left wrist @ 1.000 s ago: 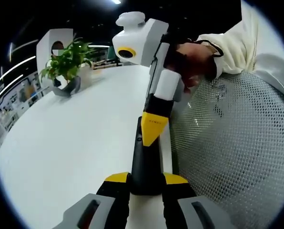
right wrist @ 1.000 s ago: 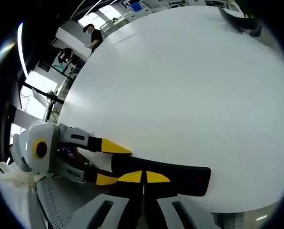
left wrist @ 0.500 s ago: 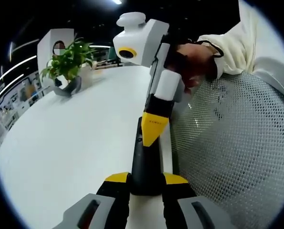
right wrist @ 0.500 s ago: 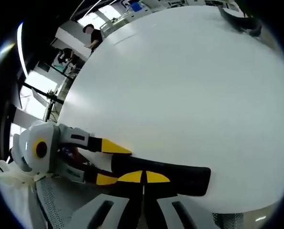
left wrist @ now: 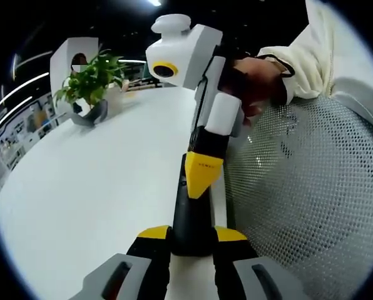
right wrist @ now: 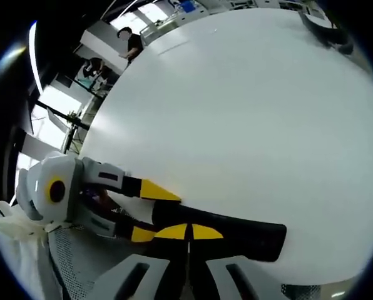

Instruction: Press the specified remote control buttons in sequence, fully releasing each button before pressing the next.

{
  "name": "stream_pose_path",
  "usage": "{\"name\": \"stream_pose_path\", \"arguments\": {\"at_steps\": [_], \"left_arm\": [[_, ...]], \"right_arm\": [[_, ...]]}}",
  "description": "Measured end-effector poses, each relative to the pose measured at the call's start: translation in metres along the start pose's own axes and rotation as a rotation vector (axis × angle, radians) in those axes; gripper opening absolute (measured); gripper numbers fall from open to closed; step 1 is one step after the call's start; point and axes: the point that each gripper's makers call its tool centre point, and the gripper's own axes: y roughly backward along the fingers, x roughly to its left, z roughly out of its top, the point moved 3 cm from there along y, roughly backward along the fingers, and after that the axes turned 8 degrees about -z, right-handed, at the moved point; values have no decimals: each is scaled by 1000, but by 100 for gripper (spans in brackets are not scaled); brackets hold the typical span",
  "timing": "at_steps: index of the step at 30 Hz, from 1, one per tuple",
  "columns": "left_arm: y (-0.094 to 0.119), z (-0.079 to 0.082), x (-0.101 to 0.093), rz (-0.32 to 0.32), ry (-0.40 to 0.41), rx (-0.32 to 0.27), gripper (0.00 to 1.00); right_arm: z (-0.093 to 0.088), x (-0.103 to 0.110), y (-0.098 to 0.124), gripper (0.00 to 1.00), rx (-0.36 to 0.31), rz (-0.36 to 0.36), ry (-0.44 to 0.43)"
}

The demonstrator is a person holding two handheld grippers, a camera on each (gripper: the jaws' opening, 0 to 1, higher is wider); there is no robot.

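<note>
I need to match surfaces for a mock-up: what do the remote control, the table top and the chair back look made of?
Remote control: matte black plastic, hardly any glare. Table top: smooth white, probably laminate, with soft sheen. Chair back: grey woven mesh, holes visible.

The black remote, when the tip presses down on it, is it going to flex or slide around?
The remote looks like rigid plastic, so probably no flex. The left gripper is shut on its end, likely stopping sliding on the smooth white table. The right gripper presses from above.

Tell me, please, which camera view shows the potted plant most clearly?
The left gripper view. There the potted plant stands at the far side of the white table, with its green leaves and grey pot easy to see. In the right gripper view only a dark, cut-off shape appears at the table's far edge.
</note>
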Motion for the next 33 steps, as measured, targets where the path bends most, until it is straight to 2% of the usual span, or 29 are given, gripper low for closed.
{"name": "stream_pose_path", "arguments": {"at_steps": [4, 7, 9, 11, 12, 15, 23, 29, 33], "left_arm": [[0, 0, 0, 0, 0, -1, 25], [0, 0, 0, 1, 2, -4, 25], [0, 0, 0, 1, 2, -3, 25], [0, 1, 0, 2, 4, -5, 25], [-1, 1, 1, 2, 3, -3, 25], [-1, 0, 1, 4, 6, -6, 25], [-1, 0, 1, 6, 10, -6, 24], [0, 0, 1, 3, 8, -2, 24], [0, 1, 0, -3, -3, 17, 24]], "right_arm": [[-4, 8, -4, 0, 29, 22, 33], [-2, 10, -4, 0, 15, 13, 64], [0, 8, -4, 0, 4, 12, 53], [6, 0, -3, 0, -35, -6, 19], [3, 2, -4, 0, -21, 32, -10], [2, 1, -4, 0, -14, 40, -27], [1, 4, -3, 0, -26, 4, 24], [2, 2, -4, 0, -25, 7, 29], [2, 4, -4, 0, -26, -10, 59]]}}
